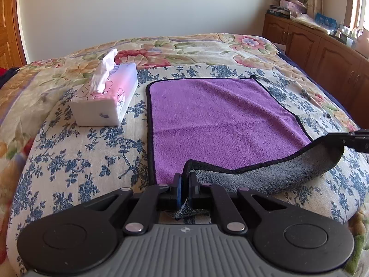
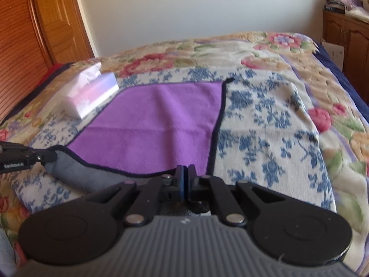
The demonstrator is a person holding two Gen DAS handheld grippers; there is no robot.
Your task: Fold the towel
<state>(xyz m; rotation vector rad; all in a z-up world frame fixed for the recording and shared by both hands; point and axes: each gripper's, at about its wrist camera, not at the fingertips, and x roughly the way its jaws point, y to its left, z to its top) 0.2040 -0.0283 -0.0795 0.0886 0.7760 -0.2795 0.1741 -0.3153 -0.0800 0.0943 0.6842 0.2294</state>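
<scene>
A purple towel (image 1: 216, 120) with a grey underside and black trim lies flat on the bed; it also shows in the right wrist view (image 2: 156, 124). Its near edge is lifted and curled, grey side (image 1: 276, 175) showing. My left gripper (image 1: 185, 180) is shut on the towel's near left corner. My right gripper (image 2: 185, 173) is shut on the near right corner. Each gripper shows at the edge of the other's view, the right one (image 1: 352, 138) and the left one (image 2: 25, 157).
A pink and white tissue box (image 1: 106, 97) stands on the bed just left of the towel. The bed carries a blue-flowered cloth (image 1: 92, 161) over a floral blanket. A wooden cabinet (image 1: 322, 50) runs along the right; a wooden door (image 2: 53, 18) is at left.
</scene>
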